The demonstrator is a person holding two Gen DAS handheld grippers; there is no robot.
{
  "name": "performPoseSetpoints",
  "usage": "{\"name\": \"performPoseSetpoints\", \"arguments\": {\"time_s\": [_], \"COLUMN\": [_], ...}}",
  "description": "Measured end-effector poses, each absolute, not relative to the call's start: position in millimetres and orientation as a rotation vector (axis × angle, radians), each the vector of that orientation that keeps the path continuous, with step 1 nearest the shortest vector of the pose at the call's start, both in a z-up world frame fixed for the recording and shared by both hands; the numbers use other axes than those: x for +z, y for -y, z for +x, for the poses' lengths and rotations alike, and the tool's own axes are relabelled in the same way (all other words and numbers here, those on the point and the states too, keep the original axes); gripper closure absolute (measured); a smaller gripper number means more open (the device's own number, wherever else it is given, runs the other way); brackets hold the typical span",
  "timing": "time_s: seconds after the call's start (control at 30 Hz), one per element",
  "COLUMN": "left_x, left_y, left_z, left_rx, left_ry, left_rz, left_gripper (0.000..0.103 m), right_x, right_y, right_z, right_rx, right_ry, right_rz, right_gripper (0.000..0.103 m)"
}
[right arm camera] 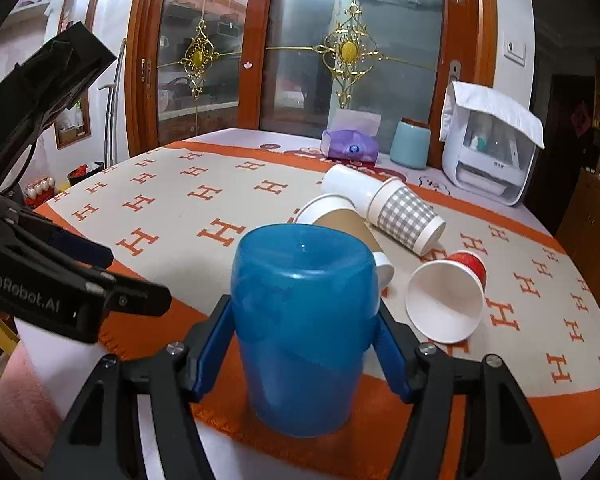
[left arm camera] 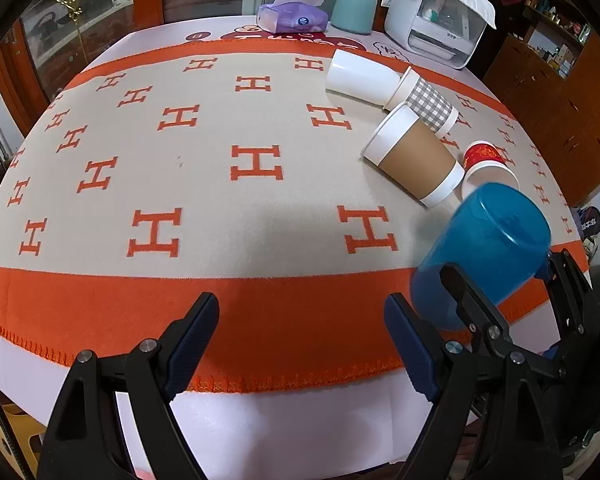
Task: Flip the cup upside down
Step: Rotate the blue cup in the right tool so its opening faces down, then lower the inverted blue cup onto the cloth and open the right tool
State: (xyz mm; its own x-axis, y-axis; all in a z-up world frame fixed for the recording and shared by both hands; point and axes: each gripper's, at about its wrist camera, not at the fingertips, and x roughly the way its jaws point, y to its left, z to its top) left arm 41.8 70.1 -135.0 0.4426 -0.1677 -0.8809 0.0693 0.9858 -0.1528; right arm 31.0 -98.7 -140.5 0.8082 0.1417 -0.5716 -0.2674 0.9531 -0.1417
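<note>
A blue plastic cup is held upside down, base up, between the pads of my right gripper, which is shut on it at the near orange border of the blanket. The cup's rim sits at or just above the cloth; I cannot tell which. In the left wrist view the same blue cup appears at the right, tilted, with the right gripper's fingers around it. My left gripper is open and empty over the table's near edge, left of the cup.
Several paper cups lie on their sides behind: white, grey checked, brown-sleeved, red-and-white. A tissue pack, a teal jar and a white appliance stand at the far edge of the blanket-covered table.
</note>
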Motion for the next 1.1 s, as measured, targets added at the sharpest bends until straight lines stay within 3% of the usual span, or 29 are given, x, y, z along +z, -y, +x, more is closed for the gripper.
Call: {"name": "performPoseSetpoints", "arguments": {"time_s": [0.77, 0.97, 1.1], "left_x": [-127.0, -120.0, -116.5], "left_y": [-63.0, -64.8, -63.8], "left_z": [32.0, 29.2, 25.1], "left_rx": [-0.168, -0.169, -0.163], "left_ry": [-1.067, -1.054, -1.042], "left_rz": [-0.072, -0.088, -0.077], "left_gripper": [0.019, 0.014, 0.014], "right_x": [-141.8, -122.6, -122.3], "right_y": [114.7, 117.0, 115.0], "right_z": [22.1, 15.7, 18.0], "right_rx": [0.235, 0.244, 0.256], "right_ry": [-0.632, -0.592, -0.590], "right_rz": [-0.122, -0.089, -0.100], "right_gripper": [0.037, 0.021, 0.021]}}
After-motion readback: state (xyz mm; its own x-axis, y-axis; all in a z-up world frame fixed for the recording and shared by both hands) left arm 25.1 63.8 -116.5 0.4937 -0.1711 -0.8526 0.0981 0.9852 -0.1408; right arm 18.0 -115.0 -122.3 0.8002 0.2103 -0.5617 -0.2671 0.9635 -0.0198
